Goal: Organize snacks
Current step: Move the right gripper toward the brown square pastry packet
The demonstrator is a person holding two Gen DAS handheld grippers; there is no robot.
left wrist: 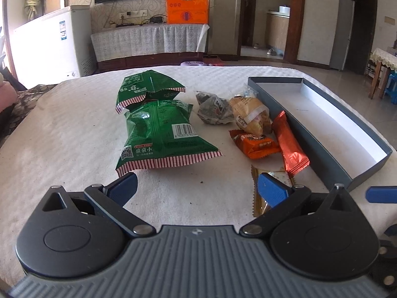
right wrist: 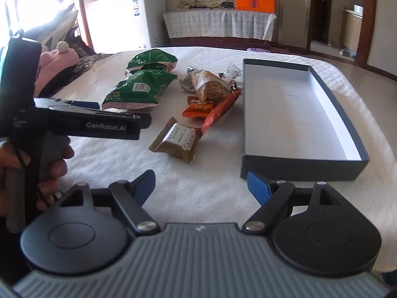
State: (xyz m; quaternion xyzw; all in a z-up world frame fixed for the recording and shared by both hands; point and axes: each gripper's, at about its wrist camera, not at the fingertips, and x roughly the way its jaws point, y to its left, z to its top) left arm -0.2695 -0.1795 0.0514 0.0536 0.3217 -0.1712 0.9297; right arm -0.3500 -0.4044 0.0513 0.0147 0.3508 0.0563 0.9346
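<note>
Two green snack bags (left wrist: 158, 129) (right wrist: 139, 87) lie on the white cloth, one behind the other. Right of them sit a dark wrapped snack (left wrist: 213, 108), a bread pack (left wrist: 250, 116) (right wrist: 211, 87), an orange bar (left wrist: 253, 142) (right wrist: 198, 109), a red-orange stick pack (left wrist: 289, 141) (right wrist: 220, 111) and a brown wafer pack (right wrist: 177, 142) (left wrist: 260, 198). A shallow grey box (left wrist: 347, 134) (right wrist: 297, 166) stands further right, nothing in it. My left gripper (left wrist: 197, 190) is open just short of the near green bag. My right gripper (right wrist: 201, 185) is open before the box.
The table (left wrist: 62, 136) has a rounded far edge, with floor beyond. A hand (right wrist: 53, 171) holds the left gripper's handle at the left of the right wrist view. A pink soft toy (right wrist: 59, 57) lies off the table's left side. A freezer and a covered cabinet stand behind.
</note>
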